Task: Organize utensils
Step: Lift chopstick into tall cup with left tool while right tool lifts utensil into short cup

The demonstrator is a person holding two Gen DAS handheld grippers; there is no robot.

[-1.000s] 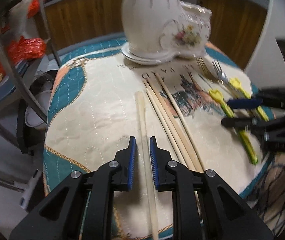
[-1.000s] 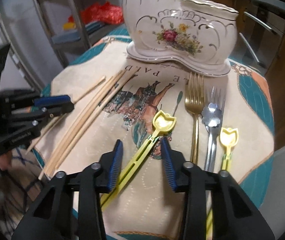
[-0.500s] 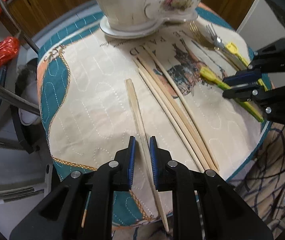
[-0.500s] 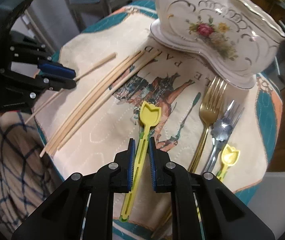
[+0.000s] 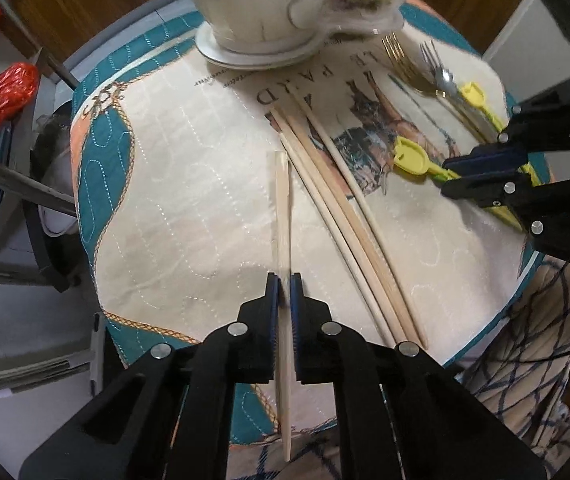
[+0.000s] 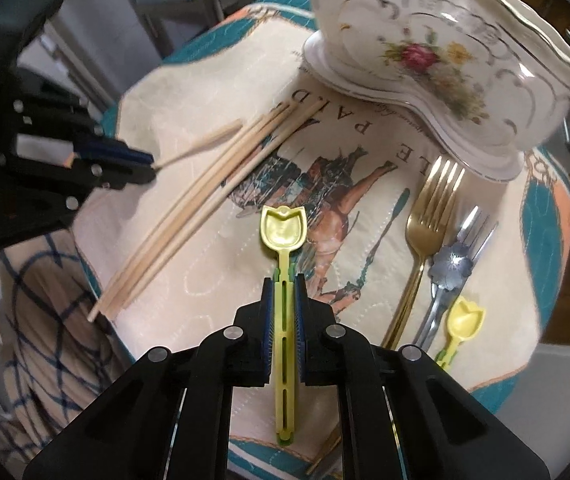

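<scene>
Left wrist view first: my left gripper point(image 5: 284, 280) now has its blue pads pinched on the single pale chopstick point(image 5: 281, 208), which a second ago lay loose in a wider gap between them. The stick runs straight ahead from the jaws, its far tip pointing at the floral ceramic holder point(image 5: 297, 4) beyond. Just right of it lie three more chopsticks point(image 5: 337, 208), bunched and angled away.

On the right wrist view, my right gripper point(image 6: 284, 280) was spread well clear of the yellow tulip spoon point(image 6: 283, 232) a second ago; now its jaws are closing with the pads against both sides of the slotted handle, the tulip bowl sticking out ahead of the fingertips. Right of the tool sit a gold fork point(image 6: 425, 236), a silver fork point(image 6: 451, 272) and a second small yellow tulip spoon point(image 6: 463, 324), close together. The holder stands ahead and to the right.

Everything rests on a quilted mat point(image 6: 205, 92) with a horse print; ahead of the tool I read "LE PADD", the rest covered by chopsticks.
</scene>
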